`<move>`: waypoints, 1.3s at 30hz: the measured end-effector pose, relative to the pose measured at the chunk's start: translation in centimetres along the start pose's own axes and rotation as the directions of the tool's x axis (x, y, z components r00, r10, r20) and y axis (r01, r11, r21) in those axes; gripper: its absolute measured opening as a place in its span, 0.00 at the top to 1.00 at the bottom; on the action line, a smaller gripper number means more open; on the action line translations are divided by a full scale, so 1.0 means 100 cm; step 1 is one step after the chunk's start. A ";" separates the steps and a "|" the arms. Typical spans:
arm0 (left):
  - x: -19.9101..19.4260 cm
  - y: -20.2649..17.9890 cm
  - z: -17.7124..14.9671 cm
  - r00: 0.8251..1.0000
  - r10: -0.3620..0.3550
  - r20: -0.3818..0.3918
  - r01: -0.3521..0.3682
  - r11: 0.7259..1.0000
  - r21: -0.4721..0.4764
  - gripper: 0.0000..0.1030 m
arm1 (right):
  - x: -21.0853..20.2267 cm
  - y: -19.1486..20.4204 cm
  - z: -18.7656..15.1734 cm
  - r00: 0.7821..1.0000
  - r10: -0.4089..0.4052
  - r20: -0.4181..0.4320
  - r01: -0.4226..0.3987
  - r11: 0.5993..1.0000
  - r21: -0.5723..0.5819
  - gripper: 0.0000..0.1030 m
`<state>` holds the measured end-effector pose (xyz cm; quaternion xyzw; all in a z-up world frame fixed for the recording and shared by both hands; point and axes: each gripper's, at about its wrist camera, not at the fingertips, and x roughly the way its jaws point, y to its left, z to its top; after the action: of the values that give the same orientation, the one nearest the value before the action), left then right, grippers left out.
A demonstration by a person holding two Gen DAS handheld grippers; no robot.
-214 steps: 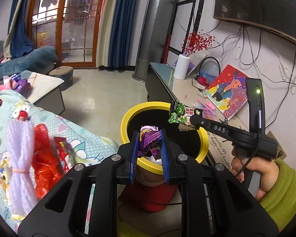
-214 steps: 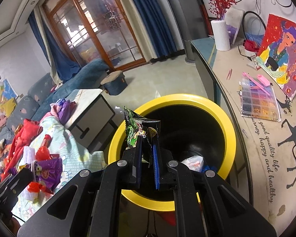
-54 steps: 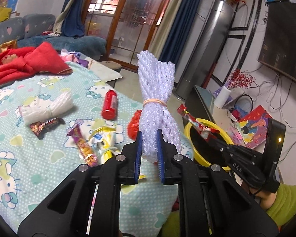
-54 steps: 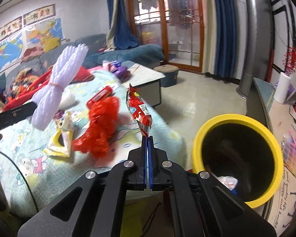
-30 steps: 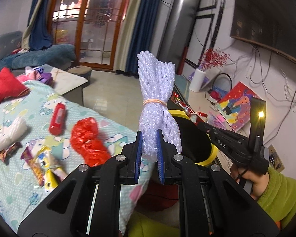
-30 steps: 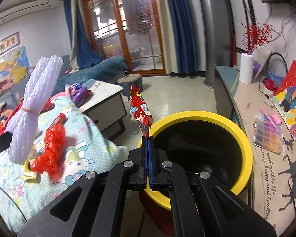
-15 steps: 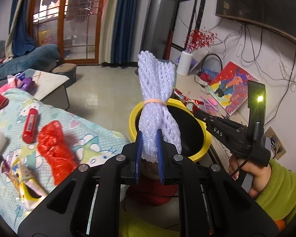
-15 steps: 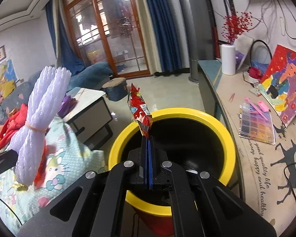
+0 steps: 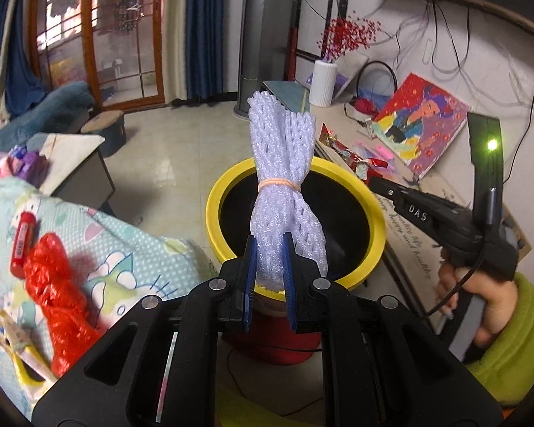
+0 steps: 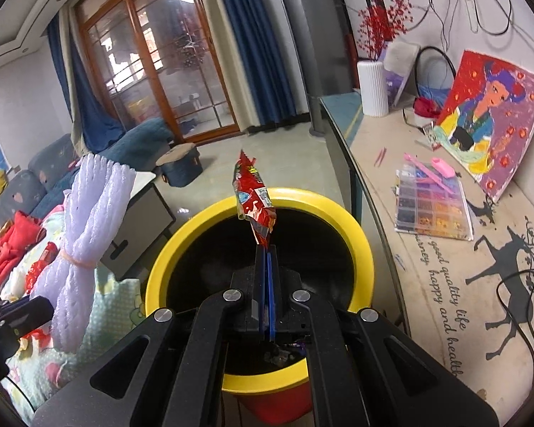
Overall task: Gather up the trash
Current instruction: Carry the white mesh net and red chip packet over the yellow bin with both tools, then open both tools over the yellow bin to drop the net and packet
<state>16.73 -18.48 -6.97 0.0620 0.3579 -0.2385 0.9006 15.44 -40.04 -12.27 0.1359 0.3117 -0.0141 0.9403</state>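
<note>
Left wrist view: our left gripper (image 9: 268, 267) clamped on white foam net bundle (image 9: 283, 178) above yellow bin (image 9: 370, 263). Right gripper (image 10: 266, 252) pinched on red wrapper (image 10: 254, 201) over same bin (neither dropped yet). Left: red mesh (image 9: 58, 302), red tube (image 9: 23, 243), yellow wrapper (image 9: 25, 363) on near-left bedspread (image 9: 135, 249).

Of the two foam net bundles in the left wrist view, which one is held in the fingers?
The white foam net bundle, tied with an elastic band, upright in the left gripper. The red foam net lies on the bedsheet.
</note>
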 end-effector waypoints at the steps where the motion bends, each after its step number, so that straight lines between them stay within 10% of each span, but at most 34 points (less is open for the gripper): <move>1: 0.004 -0.002 0.001 1.000 0.002 -0.008 -0.002 1.000 0.007 0.91 | 0.000 0.000 -0.001 1.000 -0.002 -0.002 0.002 1.000 0.001 0.99; 24: 0.072 -0.003 0.007 0.986 -0.033 -0.165 0.020 0.997 -0.077 0.89 | 0.019 -0.011 -0.012 0.996 0.024 -0.091 -0.022 1.000 0.019 0.98; 30: 0.064 0.003 0.008 0.991 0.001 -0.130 -0.016 0.993 -0.114 0.50 | 0.018 -0.012 -0.012 0.996 0.016 -0.093 -0.013 0.999 0.029 0.96; 34: 0.050 0.010 0.007 0.995 0.013 -0.094 -0.028 0.987 -0.157 0.23 | 0.015 -0.013 -0.012 0.996 0.017 -0.086 -0.013 0.999 0.045 0.74; 39: 0.035 0.010 0.007 0.997 0.023 -0.067 -0.034 0.985 -0.168 0.11 | 0.010 -0.008 -0.009 0.997 0.029 -0.076 -0.026 0.999 0.040 0.63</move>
<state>19.81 -19.14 -8.88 -0.0017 0.4050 -0.1921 0.8939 15.70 -40.49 -13.73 0.1591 0.3454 -0.0023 0.9248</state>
